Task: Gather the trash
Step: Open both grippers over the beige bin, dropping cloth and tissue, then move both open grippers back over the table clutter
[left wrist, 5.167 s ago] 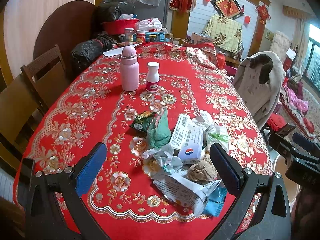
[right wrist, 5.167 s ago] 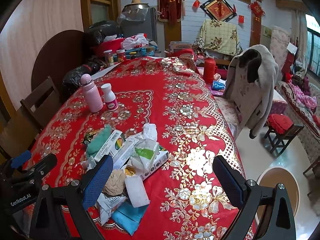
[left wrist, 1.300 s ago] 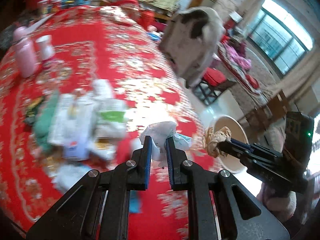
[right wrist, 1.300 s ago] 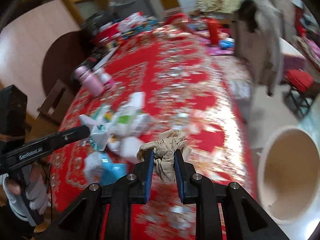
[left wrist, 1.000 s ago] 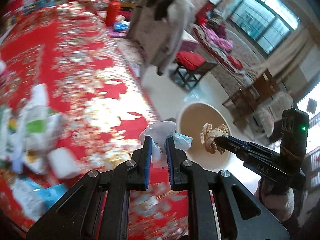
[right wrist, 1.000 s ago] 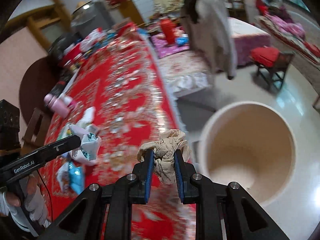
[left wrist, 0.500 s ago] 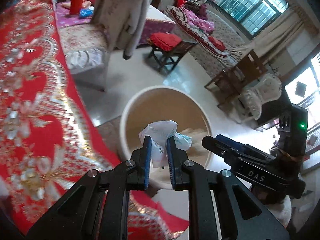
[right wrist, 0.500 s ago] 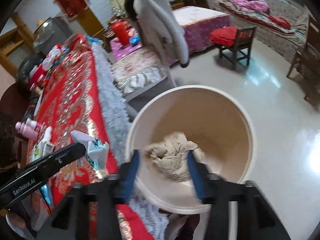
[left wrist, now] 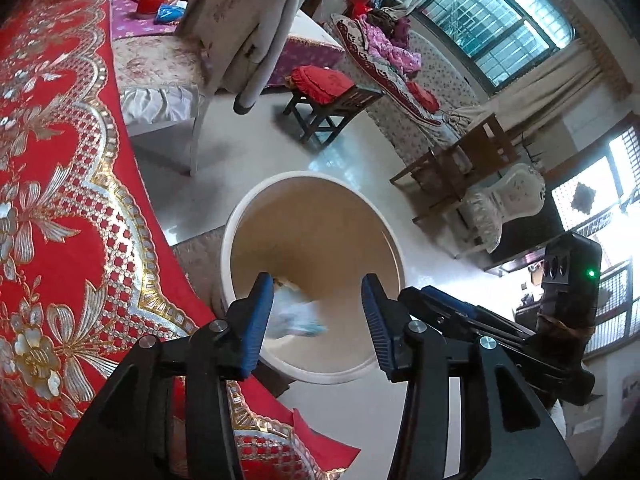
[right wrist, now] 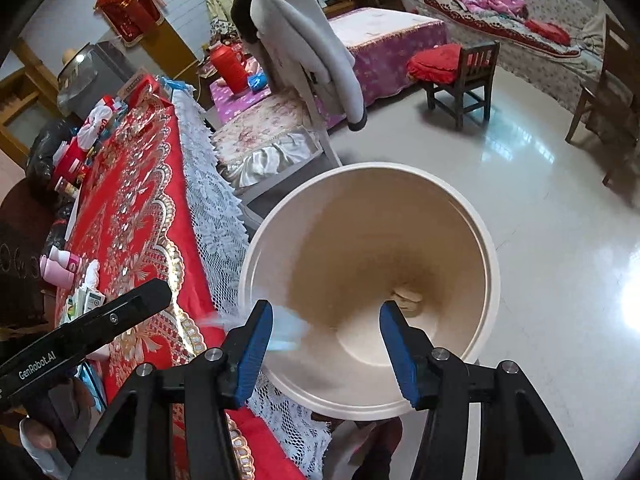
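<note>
A cream round bin (left wrist: pixel 312 176) (right wrist: pixel 376 166) stands on the floor by the red-clothed table (left wrist: pixel 60 200). My left gripper (left wrist: pixel 316 280) hangs over the bin with its jaws opening. A white and teal wrapper (left wrist: pixel 296 314) drops from between them as a blur, touching neither pad; the right wrist view catches it too, wrapper (right wrist: pixel 288 332). My right gripper (right wrist: pixel 326 306) is open over the bin with nothing between its fingers. A crumpled brown paper (right wrist: pixel 408 300) lies at the bin's bottom. More trash (right wrist: pixel 86 300) remains on the table.
A chair draped with a grey coat (right wrist: pixel 304 60) stands just behind the bin. A small stool with a red cushion (right wrist: pixel 456 64) sits farther out on the shiny floor. Pink bottles (right wrist: pixel 56 266) are on the table. A person's hand (right wrist: pixel 36 436) holds the left gripper.
Both grippers swung from the table to above the bin. The right one opened and the brown paper fell to the bottom. The left one has just opened and the wrapper is falling.
</note>
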The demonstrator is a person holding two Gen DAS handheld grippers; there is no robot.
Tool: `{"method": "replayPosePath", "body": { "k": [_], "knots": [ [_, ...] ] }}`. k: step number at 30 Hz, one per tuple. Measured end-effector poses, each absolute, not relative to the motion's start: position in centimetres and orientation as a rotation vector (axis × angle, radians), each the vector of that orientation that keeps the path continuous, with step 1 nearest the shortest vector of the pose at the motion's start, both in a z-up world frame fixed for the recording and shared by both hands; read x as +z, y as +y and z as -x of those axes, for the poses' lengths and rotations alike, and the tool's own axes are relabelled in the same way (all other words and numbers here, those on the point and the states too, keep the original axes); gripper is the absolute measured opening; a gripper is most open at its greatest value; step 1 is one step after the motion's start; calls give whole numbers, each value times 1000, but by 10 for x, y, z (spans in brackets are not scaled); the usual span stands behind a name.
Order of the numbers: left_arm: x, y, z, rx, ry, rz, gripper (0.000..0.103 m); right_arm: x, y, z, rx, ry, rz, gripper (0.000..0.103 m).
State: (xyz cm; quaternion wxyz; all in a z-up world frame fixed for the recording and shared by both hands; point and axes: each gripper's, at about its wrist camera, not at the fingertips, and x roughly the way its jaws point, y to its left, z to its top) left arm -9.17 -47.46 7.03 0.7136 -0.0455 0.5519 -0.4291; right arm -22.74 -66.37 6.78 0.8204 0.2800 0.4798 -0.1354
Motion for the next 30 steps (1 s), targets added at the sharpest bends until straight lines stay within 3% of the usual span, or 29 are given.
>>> {"method": "replayPosePath", "body": {
  "k": [11,30],
  "knots": [
    [89,-447,95,-817,1136,14,44,78,-643,216,-252,1011,-550,57],
    [118,-291,83,-492,999,45,44,93,-511,141,-2,1031,-402,61]
  ]
}}
